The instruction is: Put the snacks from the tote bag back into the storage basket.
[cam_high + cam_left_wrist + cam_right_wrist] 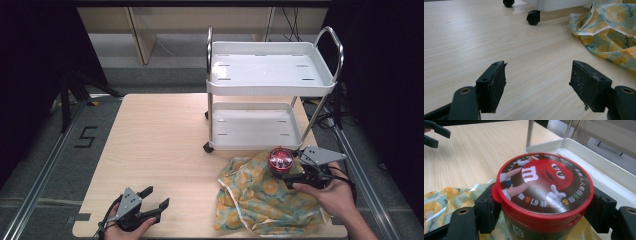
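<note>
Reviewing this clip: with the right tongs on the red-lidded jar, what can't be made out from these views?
- Jar body: cut off by the bottom edge of the right gripper view; its label is unreadable.
- Jar base: in the high view, too small, hidden by the right tongs, so resting on the cloth or lifted is unclear.
- Cart wheels: far ones hidden behind its lower tray.
- Left tongs: open, nothing between them.

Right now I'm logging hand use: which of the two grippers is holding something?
The right gripper, closed on the red-lidded candy jar above the yellow patterned cloth. The left gripper sits with jaws apart over bare table.
</note>
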`<move>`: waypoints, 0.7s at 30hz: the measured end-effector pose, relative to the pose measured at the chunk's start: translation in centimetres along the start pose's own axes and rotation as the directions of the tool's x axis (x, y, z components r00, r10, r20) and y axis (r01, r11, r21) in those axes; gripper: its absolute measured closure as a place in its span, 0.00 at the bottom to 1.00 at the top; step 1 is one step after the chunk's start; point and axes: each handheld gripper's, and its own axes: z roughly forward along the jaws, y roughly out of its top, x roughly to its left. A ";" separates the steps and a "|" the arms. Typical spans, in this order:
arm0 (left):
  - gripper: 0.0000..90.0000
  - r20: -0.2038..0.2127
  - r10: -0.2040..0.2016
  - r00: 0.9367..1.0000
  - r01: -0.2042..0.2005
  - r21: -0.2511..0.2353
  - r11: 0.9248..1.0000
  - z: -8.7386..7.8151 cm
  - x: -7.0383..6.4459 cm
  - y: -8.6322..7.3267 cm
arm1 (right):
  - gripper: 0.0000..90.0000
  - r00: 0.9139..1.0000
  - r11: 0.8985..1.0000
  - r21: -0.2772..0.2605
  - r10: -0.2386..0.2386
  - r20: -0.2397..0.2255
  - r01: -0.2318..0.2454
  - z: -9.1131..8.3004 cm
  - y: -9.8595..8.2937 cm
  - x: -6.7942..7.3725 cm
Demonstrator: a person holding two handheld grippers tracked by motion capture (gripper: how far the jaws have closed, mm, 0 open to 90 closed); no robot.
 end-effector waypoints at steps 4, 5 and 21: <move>0.31 -0.003 0.013 1.000 -0.013 0.010 1.000 -0.1 0.1 0.0 | 0.29 1.000 1.000 -0.015 -0.007 0.005 0.007 0.2 0.1 -0.1; 0.31 -0.002 0.014 1.000 -0.014 0.012 1.000 -0.1 0.1 0.0 | 0.29 1.000 1.000 -0.016 0.000 0.002 0.000 0.3 0.2 -0.1; 0.31 -0.002 0.012 1.000 -0.012 0.010 1.000 -0.1 0.1 0.0 | 0.29 1.000 1.000 -0.021 -0.011 -0.009 0.010 0.8 0.7 -0.4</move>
